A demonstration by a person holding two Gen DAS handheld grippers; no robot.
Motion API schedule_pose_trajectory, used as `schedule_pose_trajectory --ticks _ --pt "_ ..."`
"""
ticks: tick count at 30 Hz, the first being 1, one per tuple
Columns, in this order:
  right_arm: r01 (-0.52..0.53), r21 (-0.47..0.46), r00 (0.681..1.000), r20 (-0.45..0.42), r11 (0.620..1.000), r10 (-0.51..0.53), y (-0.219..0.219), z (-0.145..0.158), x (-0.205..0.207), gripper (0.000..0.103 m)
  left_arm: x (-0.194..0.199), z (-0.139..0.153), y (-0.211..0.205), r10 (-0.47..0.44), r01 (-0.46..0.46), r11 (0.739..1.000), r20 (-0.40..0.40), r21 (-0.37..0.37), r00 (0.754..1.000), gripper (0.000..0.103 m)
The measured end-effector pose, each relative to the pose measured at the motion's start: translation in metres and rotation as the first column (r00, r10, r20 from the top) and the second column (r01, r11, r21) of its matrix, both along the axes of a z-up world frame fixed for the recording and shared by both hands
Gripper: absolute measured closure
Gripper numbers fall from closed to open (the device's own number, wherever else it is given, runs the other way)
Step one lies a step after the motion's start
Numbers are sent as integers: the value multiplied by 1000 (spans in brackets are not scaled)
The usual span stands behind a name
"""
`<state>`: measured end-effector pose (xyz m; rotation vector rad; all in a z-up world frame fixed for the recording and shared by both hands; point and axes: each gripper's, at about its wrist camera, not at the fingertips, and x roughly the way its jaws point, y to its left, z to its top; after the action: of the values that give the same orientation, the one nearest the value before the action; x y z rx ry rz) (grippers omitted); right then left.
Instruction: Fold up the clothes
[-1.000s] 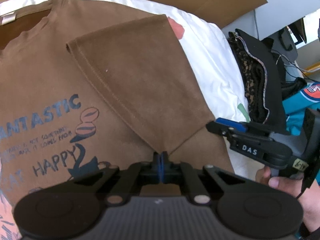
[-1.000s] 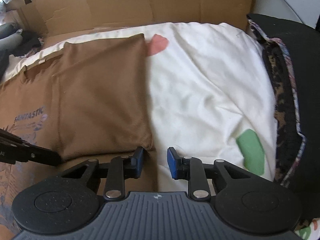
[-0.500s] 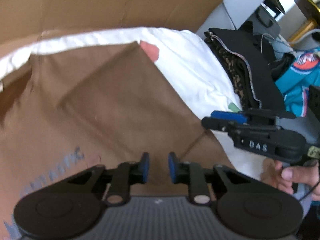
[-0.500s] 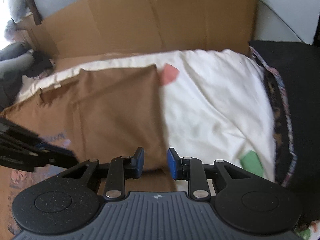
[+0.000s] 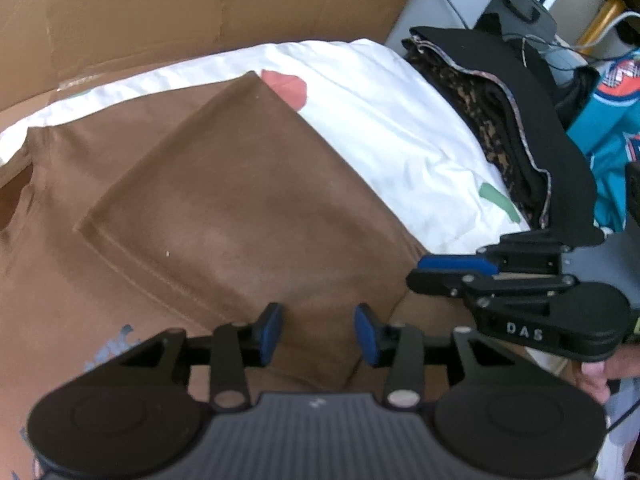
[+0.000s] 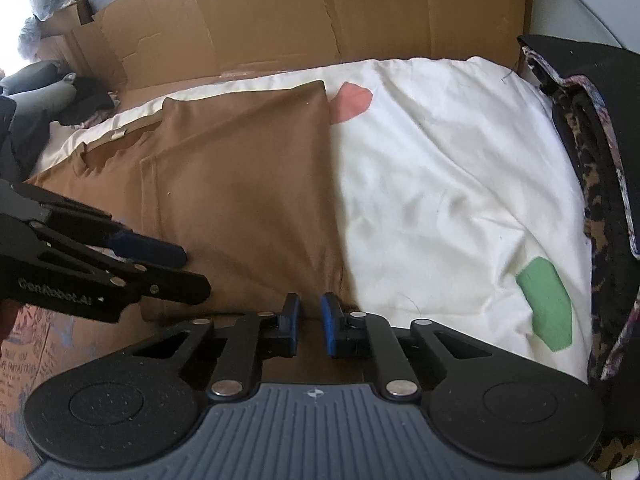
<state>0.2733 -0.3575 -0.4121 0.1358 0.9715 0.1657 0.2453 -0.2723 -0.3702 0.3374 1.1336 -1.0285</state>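
A brown T-shirt [image 5: 240, 208] with blue print lies flat on a white sheet [image 5: 380, 120], one sleeve folded inward over its chest. My left gripper [image 5: 318, 330] hovers just over the folded sleeve's near corner; its jaws are opening and nothing is between them. In the right wrist view the shirt [image 6: 248, 184] fills the left half. My right gripper [image 6: 310, 318] sits at the shirt's right side edge, jaws closing to a narrow gap above the brown fabric, with no cloth visibly pinched. Each gripper shows in the other's view: the right gripper [image 5: 416, 272] and the left gripper [image 6: 192, 272].
Cardboard [image 5: 200, 12] stands behind the sheet. A stack of dark and leopard-print clothes [image 5: 520, 128] lies along the right edge, with a teal garment [image 5: 612, 120] beyond it. Pink [image 6: 352, 102] and green [image 6: 548, 304] patches mark the sheet. Grey items [image 6: 40, 88] lie far left.
My left gripper let go of the sleeve corner, opened and rolled. My right gripper's jaws narrowed and it shifted along the shirt's edge.
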Motion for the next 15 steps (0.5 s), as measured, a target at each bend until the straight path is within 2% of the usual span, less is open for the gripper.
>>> schedule_pose_trajectory --ticks 7,15 --pt "15 1 1000 -17 1000 -15 -7 8 -10 86 13 20 8 7 -7 1000 22 8 1000 59" --pt "58 15 997 50 998 -58 -12 31 -21 85 33 29 10 27 -27 1000 78 6 997 59"
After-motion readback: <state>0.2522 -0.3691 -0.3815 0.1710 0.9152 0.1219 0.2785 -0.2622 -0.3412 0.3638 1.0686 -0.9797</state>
